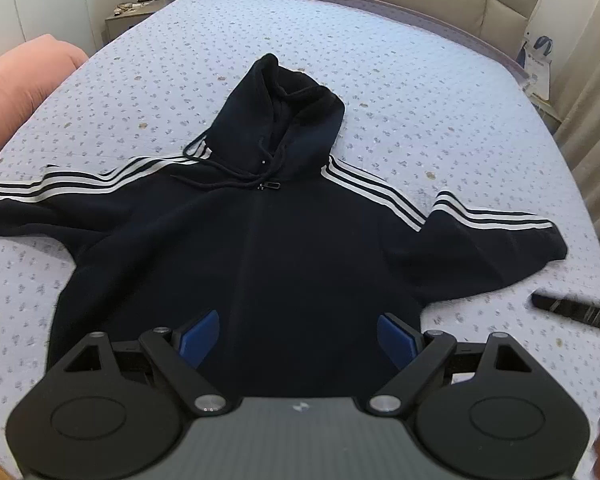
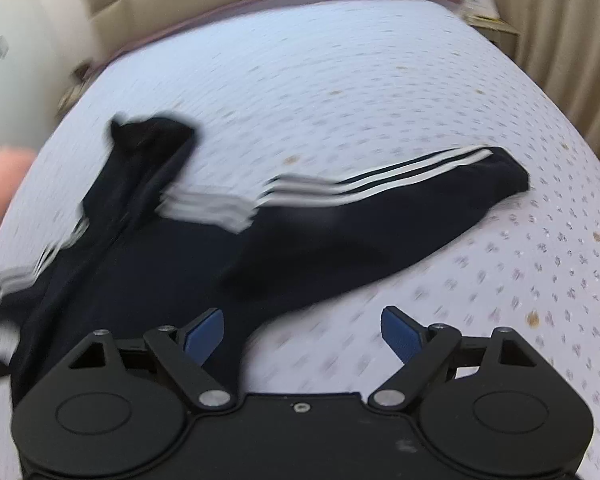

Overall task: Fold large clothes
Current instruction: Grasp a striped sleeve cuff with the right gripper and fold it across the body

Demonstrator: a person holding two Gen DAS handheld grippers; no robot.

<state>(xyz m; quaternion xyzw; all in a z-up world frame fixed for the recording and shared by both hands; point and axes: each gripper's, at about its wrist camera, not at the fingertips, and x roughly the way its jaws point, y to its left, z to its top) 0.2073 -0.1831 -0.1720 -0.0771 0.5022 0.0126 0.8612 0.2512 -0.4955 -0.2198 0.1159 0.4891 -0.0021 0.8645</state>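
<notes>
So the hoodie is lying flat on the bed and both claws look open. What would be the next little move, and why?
Probably bring the right gripper down onto the cuff end of the striped sleeve and close on it. The dark hoodie lies spread face up, both sleeves out and nothing folded yet; both grippers, including the left gripper, are open and empty, and that sleeve lies just ahead.

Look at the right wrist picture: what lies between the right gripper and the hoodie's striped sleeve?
Only bare patterned bedspread lies between the open right gripper and the striped sleeve of the hoodie; the right wrist view shows it, though blurred.
</notes>
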